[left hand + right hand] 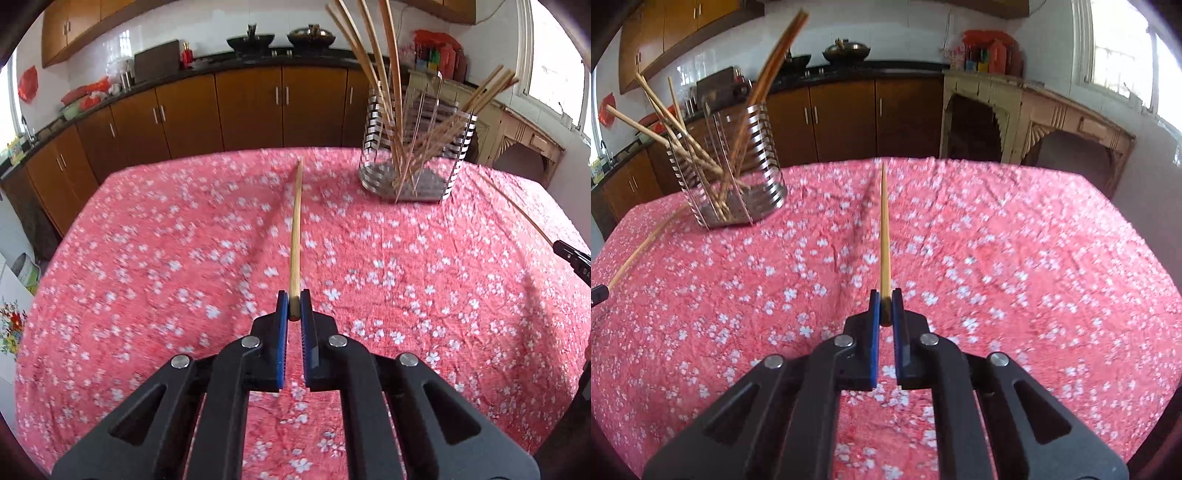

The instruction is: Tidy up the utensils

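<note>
One wooden chopstick (296,236) juts forward from the left gripper (294,306), jaws pinched on its thick end; the right gripper (885,306) clamps a second chopstick (884,232) the same way. Both sticks hang above the pink floral tablecloth (147,258). Between the grippers, farther back on the cloth, stands a slotted steel utensil holder (373,122) with roughly eight chopsticks leaning inside; nothing lies between either stick and it.

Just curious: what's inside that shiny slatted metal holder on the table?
The slatted metal holder holds wooden chopsticks leaning out in several directions, tips near its base. The slats partly cover the lower contents.
</note>
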The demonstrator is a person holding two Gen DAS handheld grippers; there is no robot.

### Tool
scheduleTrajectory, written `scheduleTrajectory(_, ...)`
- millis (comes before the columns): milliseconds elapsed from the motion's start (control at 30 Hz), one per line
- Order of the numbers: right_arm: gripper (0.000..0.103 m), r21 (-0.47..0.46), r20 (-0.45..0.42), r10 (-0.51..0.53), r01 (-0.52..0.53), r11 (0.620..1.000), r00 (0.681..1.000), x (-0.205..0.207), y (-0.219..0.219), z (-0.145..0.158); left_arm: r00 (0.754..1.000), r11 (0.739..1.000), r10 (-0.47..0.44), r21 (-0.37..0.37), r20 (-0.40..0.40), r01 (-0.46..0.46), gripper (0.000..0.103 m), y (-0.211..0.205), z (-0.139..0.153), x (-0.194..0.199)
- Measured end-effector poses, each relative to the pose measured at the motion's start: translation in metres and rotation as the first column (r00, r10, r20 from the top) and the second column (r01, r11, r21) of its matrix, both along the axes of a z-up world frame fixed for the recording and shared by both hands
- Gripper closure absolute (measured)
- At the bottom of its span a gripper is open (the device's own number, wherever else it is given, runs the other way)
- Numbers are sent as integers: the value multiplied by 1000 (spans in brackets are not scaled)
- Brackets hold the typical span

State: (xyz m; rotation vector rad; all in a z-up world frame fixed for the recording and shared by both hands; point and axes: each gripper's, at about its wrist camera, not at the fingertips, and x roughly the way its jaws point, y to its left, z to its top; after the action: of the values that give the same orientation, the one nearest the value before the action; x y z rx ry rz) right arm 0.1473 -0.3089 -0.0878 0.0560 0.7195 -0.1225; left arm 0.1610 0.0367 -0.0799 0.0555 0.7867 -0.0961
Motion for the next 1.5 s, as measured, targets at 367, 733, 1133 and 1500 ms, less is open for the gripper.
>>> scheduleTrajectory(367,96,-17,192,1,3,1000,981,-22,-3,69,985,999,31,-31,167,-26,97,8,56,-13)
scheduleTrajectory(733,96,-40,356,2,13,999,935,-22,-1,130,951,995,76,-79,300,-55,97,13,104,-8)
scheduleTrajectory(1133,96,-10,424,20,-17,1000,905,-8,4,176,915,994,83,-96,395,-49,97,12,150,0)
scheduleTrajectory(1500,96,-21,449,75,-74,997,891,-14,22,195,902,997,42,-83,430,-7,97,-3,164,-6)
